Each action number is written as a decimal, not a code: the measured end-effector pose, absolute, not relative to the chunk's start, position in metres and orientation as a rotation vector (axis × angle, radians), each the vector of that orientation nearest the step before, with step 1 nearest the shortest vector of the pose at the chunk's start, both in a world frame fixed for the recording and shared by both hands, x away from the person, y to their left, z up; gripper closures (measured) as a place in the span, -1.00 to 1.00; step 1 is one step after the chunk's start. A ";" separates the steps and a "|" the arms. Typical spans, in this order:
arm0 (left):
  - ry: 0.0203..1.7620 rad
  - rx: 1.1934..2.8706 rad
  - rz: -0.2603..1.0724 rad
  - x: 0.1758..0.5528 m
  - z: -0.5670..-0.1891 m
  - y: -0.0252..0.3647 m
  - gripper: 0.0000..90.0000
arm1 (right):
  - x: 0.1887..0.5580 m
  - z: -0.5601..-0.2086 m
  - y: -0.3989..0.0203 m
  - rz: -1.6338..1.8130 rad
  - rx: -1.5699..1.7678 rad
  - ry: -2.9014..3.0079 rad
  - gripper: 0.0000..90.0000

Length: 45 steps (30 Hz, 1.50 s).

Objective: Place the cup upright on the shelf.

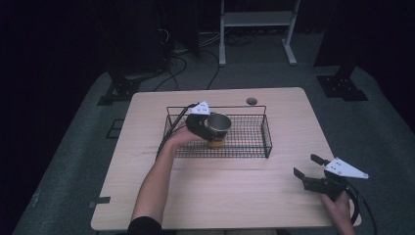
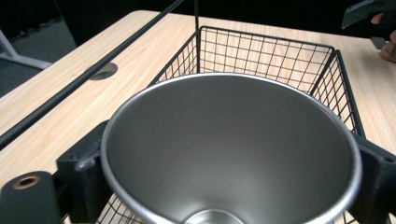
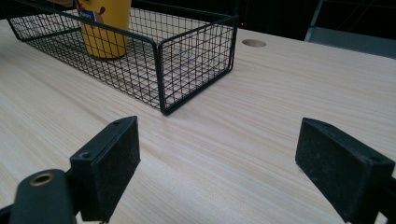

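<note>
One wire basket [image 1: 249, 147] sits on the one desk [image 1: 220, 196], toward twelve o'clock from its middle, and holds one cup [image 1: 218, 128] (steel inside, yellow outside) at the basket's nine o'clock end. Two tools are in hand: the left tool [image 1: 205, 122] at the cup, the right tool [image 1: 311, 171] at the desk's four o'clock. One round hole [image 1: 251, 101] marks the desk at twelve o'clock.
</note>
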State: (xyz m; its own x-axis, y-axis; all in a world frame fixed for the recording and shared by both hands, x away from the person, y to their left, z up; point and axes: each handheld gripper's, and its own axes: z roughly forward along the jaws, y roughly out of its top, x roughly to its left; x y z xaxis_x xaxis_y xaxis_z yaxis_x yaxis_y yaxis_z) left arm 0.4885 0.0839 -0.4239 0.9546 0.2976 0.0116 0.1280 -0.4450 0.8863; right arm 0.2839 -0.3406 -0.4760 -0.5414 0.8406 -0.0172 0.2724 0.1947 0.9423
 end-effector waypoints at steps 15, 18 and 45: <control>0.299 2.063 0.249 0.488 -0.419 0.085 -0.88 | 0.284 -0.476 -0.341 1.348 1.037 1.925 -0.71; 0.290 2.062 0.253 0.487 -0.418 0.084 -0.88 | 0.284 -0.476 -0.341 1.346 1.035 1.926 -0.72; 0.263 2.024 0.268 0.481 -0.400 0.086 -0.97 | 0.283 -0.476 -0.343 1.374 1.043 1.913 -0.71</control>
State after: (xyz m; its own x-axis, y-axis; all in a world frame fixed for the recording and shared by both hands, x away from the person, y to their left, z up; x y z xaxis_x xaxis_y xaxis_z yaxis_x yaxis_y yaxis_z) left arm 0.4811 0.0856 -0.3998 0.9511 0.2995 0.0751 0.0694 -0.4445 0.8931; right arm 0.2834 -0.3434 -0.4757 -0.5419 0.8404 -0.0001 0.2684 0.1732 0.9476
